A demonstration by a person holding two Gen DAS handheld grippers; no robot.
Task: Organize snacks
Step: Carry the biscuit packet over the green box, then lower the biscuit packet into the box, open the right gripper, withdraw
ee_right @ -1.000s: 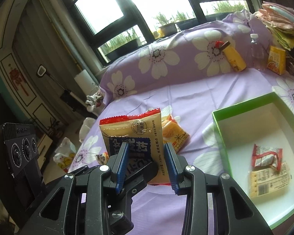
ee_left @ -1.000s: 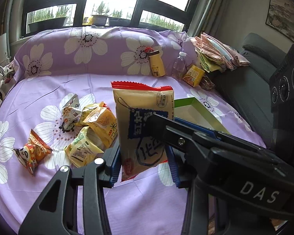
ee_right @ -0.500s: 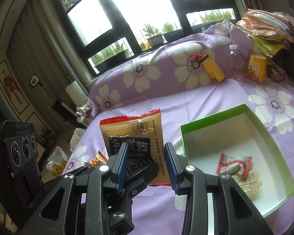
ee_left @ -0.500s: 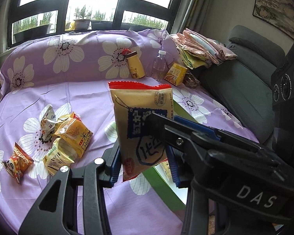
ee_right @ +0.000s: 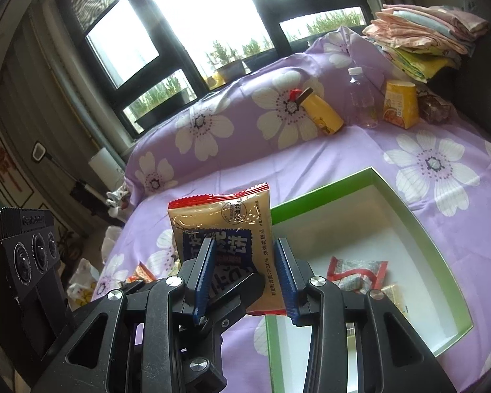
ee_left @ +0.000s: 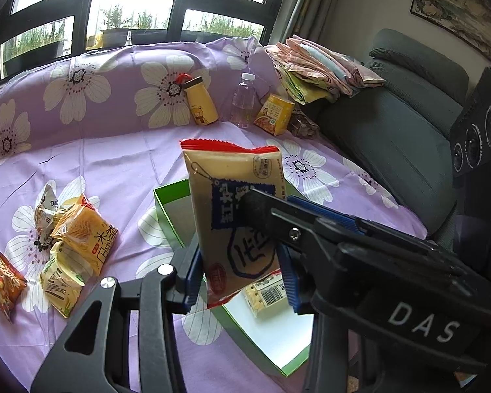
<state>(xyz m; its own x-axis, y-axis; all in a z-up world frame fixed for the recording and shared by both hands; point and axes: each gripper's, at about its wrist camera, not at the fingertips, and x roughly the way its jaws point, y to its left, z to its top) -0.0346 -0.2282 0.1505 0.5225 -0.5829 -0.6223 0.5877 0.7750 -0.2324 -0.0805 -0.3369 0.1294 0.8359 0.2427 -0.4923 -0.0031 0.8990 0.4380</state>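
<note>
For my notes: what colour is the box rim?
Green; the box is white inside. Right wrist view shows it best.

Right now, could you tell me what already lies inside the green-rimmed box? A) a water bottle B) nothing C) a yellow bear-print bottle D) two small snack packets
D: in the right wrist view, a red-and-white snack packet and a pale cracker packet lie on the floor of the green-rimmed box.

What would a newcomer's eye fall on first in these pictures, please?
The tan snack packet, red-topped, held upright between the left gripper and right gripper, dead centre in both views. Behind it lies the green-rimmed box; loose snack packs cluster on the purple floral sheet at left.
</note>
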